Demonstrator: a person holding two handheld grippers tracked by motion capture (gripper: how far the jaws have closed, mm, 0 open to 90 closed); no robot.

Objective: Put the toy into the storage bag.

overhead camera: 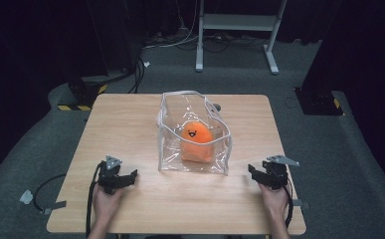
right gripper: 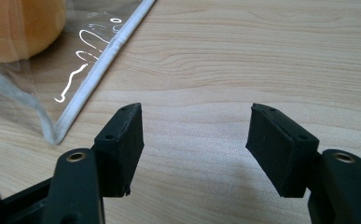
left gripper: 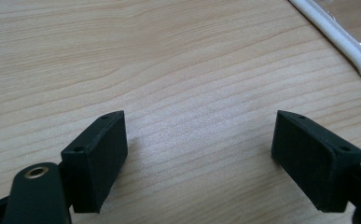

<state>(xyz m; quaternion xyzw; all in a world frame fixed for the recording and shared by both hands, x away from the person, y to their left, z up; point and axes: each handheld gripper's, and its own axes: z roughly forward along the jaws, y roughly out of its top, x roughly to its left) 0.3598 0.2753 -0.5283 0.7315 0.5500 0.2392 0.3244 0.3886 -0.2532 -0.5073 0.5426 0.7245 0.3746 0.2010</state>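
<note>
I've got both tongs, left and right, parked wide and empty on the worktop, flanking the clear bag mid-worktop (orange plush inside). I judge it's the pre-grasp step; next I'd close in on the bag's rim.

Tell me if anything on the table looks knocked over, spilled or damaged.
Nothing stands out. The clear bag stands upright mid-table with the orange plush toy inside, and the left gripper and right gripper rest open on either side, apart from it.

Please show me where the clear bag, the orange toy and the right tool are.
clear bag [overhead camera: 167, 132]: high view, left side wall.
orange toy [overhead camera: 198, 142]: high view, middle of its body, inside the bag.
right tool [right gripper: 194, 140]: right gripper view, midway between its open fingertips.
</note>
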